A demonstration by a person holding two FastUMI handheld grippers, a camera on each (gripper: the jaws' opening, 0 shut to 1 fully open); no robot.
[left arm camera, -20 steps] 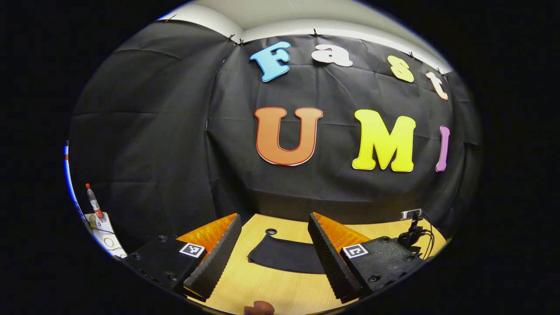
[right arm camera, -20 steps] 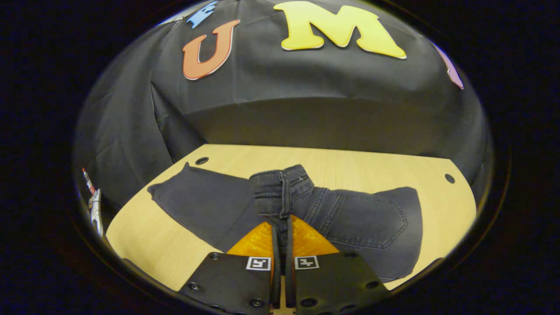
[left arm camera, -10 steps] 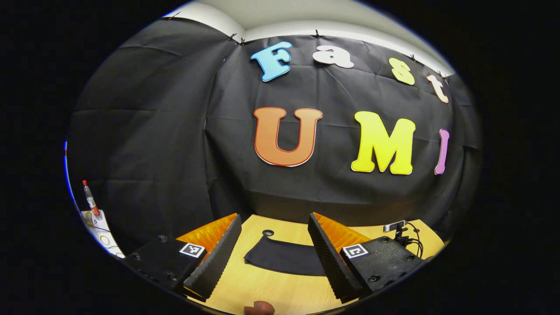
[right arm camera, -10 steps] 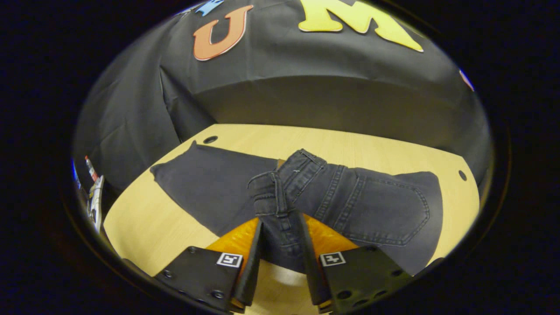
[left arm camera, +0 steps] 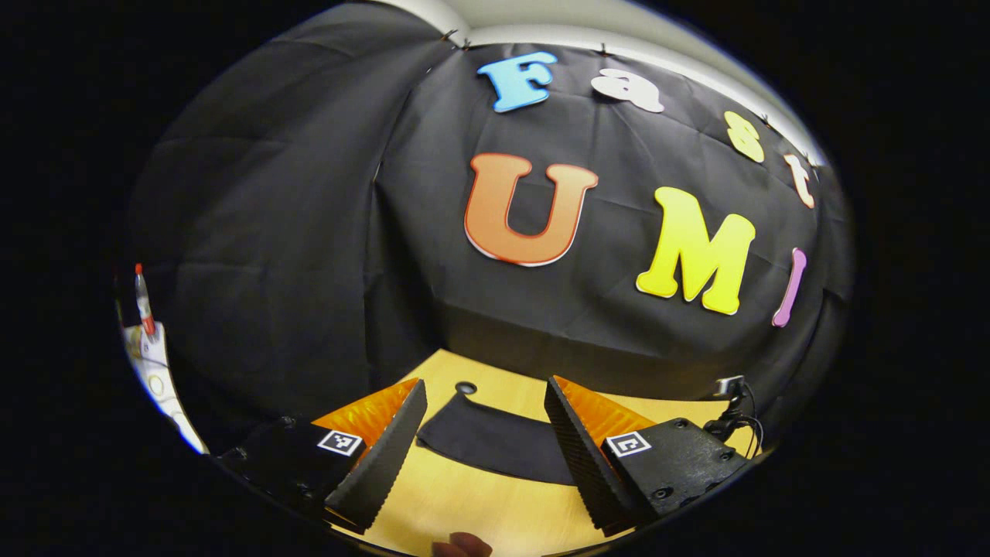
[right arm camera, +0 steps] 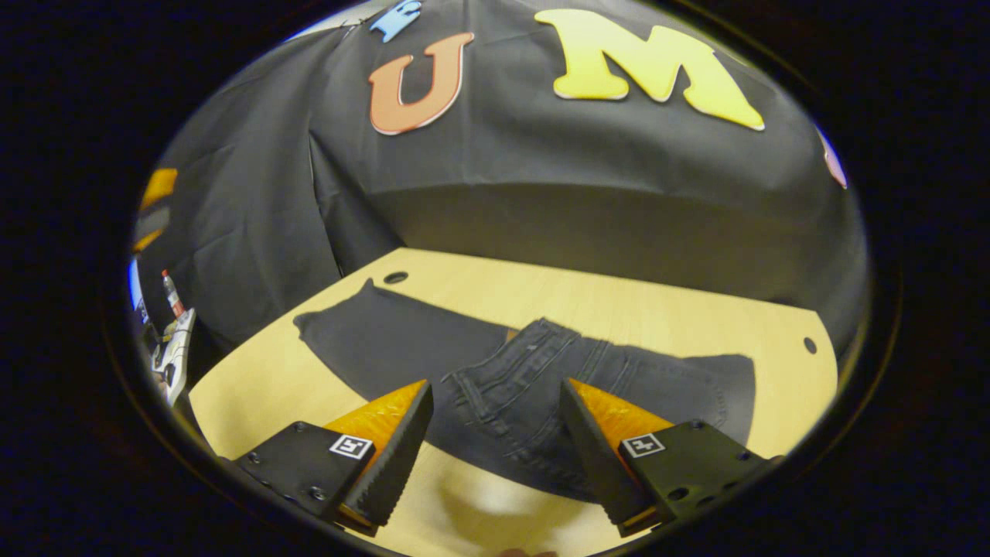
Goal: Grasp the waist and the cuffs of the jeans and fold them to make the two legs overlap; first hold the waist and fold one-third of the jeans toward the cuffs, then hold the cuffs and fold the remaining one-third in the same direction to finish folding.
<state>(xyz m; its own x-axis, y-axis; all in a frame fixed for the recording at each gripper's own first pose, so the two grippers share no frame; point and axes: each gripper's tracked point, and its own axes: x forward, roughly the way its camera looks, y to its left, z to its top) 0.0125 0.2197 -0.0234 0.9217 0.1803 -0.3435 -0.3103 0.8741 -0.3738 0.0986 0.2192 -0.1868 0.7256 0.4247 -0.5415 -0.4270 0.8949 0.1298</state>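
Observation:
Dark grey jeans lie on the light wooden table, with the waist part folded over toward the leg end at the left. My right gripper hangs open just above the folded waist, nothing between its fingers. In the left gripper view the cuff end of the jeans lies flat on the table ahead. My left gripper is open above the table, short of the cuffs.
Cable holes sit in the table at the far left and far right. A small camera with cables stands on the table's right edge in the left gripper view. A red-capped bottle stands off the table, far left.
My right gripper was shut on the waist, then opened and let it drop flat onto the legs, pulling back a little. The left gripper stayed open and swung slightly.

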